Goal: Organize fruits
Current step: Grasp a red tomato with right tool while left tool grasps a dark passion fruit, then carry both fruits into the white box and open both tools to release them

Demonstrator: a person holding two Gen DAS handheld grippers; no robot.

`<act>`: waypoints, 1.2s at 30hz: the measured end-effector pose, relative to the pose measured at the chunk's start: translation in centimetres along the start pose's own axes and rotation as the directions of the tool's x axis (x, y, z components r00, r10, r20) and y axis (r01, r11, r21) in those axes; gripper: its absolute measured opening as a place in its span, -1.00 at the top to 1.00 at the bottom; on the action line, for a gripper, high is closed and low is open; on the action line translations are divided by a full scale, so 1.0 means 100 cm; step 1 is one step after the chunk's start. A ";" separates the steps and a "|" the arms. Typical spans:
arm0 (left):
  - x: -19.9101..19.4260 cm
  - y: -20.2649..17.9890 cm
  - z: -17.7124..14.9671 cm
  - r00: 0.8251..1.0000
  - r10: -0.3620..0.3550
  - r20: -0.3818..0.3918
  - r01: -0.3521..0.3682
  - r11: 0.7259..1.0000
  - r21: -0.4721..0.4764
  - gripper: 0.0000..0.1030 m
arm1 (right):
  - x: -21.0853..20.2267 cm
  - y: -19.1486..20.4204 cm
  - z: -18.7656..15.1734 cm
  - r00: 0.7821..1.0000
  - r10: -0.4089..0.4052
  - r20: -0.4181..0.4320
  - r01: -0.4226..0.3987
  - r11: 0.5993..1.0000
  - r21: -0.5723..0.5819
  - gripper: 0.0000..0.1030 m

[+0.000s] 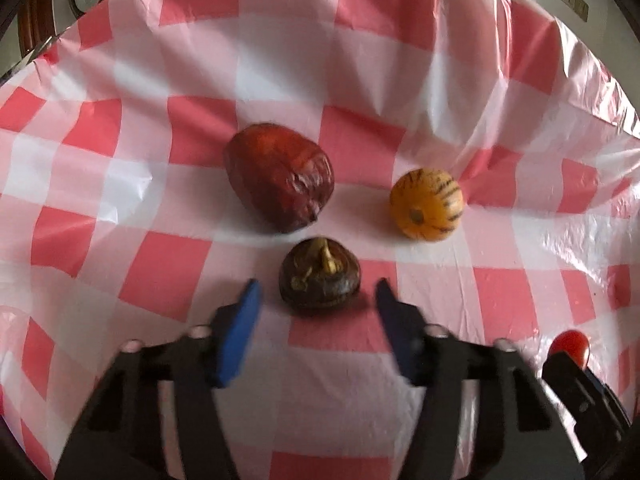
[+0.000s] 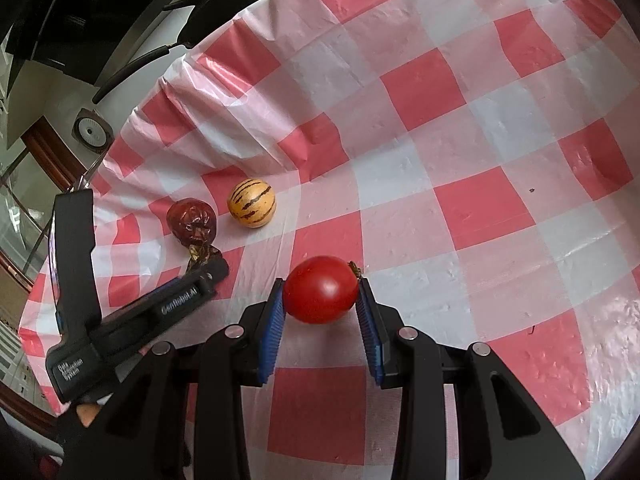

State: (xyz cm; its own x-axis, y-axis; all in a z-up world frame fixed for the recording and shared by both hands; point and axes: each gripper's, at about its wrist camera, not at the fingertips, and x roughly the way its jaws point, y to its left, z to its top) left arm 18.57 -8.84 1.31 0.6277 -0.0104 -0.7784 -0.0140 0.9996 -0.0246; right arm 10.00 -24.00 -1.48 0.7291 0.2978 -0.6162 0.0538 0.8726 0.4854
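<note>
In the left wrist view my left gripper [image 1: 318, 294] is open, its blue pads on either side of a dark brown mangosteen [image 1: 320, 276] just ahead of the tips. Beyond it lie a wrinkled dark red fruit [image 1: 280, 184] and an orange striped melon-like fruit [image 1: 427, 205]. In the right wrist view my right gripper [image 2: 320, 290] is shut on a red tomato [image 2: 321, 289] held between its blue pads. The left gripper [image 2: 200, 278] shows at the left, next to the red fruit [image 2: 192, 220] and the striped fruit [image 2: 252, 202]. The tomato also shows in the left wrist view [image 1: 570, 346].
A red and white checked plastic tablecloth [image 2: 460, 140] covers the table, with folds and a raised edge at the back [image 1: 520, 80]. Dark equipment and cables [image 2: 180, 20] stand beyond the table's far left edge.
</note>
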 end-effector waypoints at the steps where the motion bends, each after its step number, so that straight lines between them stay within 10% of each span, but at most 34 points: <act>1: 0.000 0.002 0.000 1.000 -0.006 0.005 0.006 1.000 -0.002 0.20 | 0.000 0.000 0.000 1.000 0.001 0.000 -0.001 1.000 0.000 0.32; 16: -0.080 0.056 -0.048 0.975 -0.126 0.183 0.154 0.977 -0.151 0.21 | 0.000 0.001 0.000 1.000 0.004 -0.001 -0.004 1.000 0.005 0.32; 36: -0.121 0.083 -0.096 0.972 -0.083 0.222 0.135 0.964 -0.230 0.21 | 0.000 -0.001 0.001 1.000 0.019 0.002 -0.019 1.000 0.012 0.32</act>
State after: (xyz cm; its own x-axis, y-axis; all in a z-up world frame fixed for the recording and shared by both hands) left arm 3.38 -0.65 4.47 0.7836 -0.0877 -0.6150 -0.1076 0.9558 -0.2734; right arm 10.07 -24.06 -1.49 0.7314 0.3133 -0.6058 0.0487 0.8620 0.5046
